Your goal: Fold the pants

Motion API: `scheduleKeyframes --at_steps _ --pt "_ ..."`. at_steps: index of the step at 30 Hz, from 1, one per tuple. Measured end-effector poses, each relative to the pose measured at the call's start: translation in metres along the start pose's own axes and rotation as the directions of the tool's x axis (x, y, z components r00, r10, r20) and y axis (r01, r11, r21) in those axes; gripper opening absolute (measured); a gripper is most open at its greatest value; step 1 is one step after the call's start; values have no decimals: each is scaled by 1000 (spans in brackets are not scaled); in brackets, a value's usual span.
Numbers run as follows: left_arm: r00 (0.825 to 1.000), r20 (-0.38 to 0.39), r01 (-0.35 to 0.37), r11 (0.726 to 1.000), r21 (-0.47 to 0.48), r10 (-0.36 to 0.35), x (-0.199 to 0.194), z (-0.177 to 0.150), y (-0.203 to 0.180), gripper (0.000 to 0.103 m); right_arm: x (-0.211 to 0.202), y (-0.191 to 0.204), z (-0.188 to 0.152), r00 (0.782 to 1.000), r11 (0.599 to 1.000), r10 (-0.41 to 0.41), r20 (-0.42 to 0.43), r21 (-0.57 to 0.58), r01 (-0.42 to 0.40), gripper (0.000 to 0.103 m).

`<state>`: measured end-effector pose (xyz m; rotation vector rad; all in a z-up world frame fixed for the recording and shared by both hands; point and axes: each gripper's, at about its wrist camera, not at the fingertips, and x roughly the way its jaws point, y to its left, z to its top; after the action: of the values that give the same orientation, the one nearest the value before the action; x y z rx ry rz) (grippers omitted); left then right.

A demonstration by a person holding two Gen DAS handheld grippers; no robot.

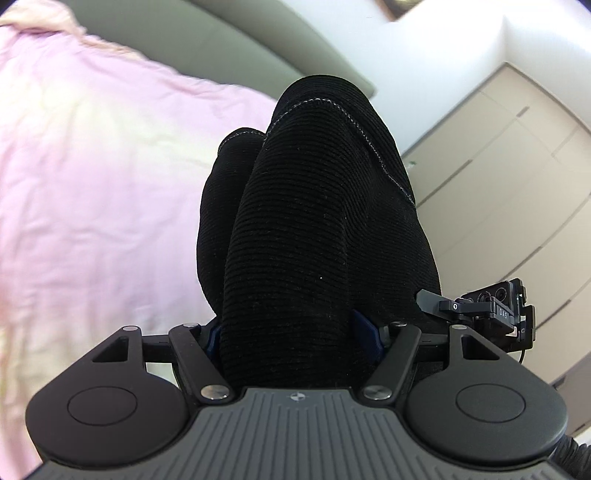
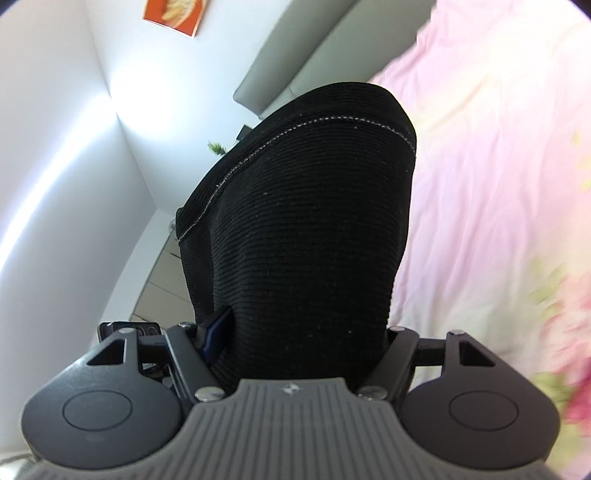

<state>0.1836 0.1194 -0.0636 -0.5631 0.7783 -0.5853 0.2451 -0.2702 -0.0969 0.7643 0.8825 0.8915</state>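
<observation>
A: Left gripper (image 1: 291, 328) first: its jaws are clamped on a thick bunch of the black pants (image 1: 317, 206), with a blue pad (image 1: 364, 334) pressed into the cloth on one side and a sliver of blue on the other.

B: Same on the right gripper (image 2: 295, 339). Its jaws are clenched on the pants (image 2: 306, 221) too, one blue pad (image 2: 218, 334) showing, the opposite one buried under fabric.

A: The fingertips are hidden in both views. The ribbed knit swallows them.

B: The left view gives two rolled folds side by side, with a pale stitched seam (image 1: 369, 144) curving over the top. The right view gives one broad fold with a stitched hem (image 2: 295, 127) across it.

A: And only the left view catches the other gripper's camera (image 1: 495, 306) poking in at the right, beside the cloth.

B: Where are the pants? Lifted in both grips, above the bed's pink sheet (image 1: 92, 184). How far they hang I can't tell; the lower part is cut off behind the gripper bodies.

A: The cloth runs away from each camera, along the fingers, hem end farthest out.

B: Outward from there: a grey headboard (image 2: 295, 48), a white wall (image 2: 55, 129) with an orange picture (image 2: 173, 14), and a floral print (image 2: 569, 332) blurred on the sheet.

A: On my side, beige cupboard doors (image 1: 509, 166).
</observation>
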Motion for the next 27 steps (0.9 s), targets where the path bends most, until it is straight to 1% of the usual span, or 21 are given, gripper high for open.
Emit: scheduleKeyframes --at_steps 3,5,10,16,20,24,27 --pt "999 4 52 999 3 -52 28 8 -28 79 -41 10 18 999 998 -48 20 -45 49 66" --pt "997 -2 80 997 0 -80 51 12 -43 79 -69 9 31 996 994 -82 31 -63 84 66" --pt "990 -50 130 991 -17 -131 125 22 -75 79 -130 -14 57 984 984 -167 61 -58 171 66" --pt "976 -140 166 986 -20 -167 216 27 -108 79 -194 -68 70 964 972 -233 126 21 232 67" --pt "960 -213 180 983 -22 -180 277 26 -123 79 -234 -111 69 951 961 -270 151 100 257 67" --pt "943 -283 168 985 -41 -173 336 20 -129 79 -257 -156 63 937 943 -311 161 174 283 67" --pt "934 -325 141 988 -56 -152 378 16 -128 79 -271 -191 58 921 928 -340 189 226 296 67"
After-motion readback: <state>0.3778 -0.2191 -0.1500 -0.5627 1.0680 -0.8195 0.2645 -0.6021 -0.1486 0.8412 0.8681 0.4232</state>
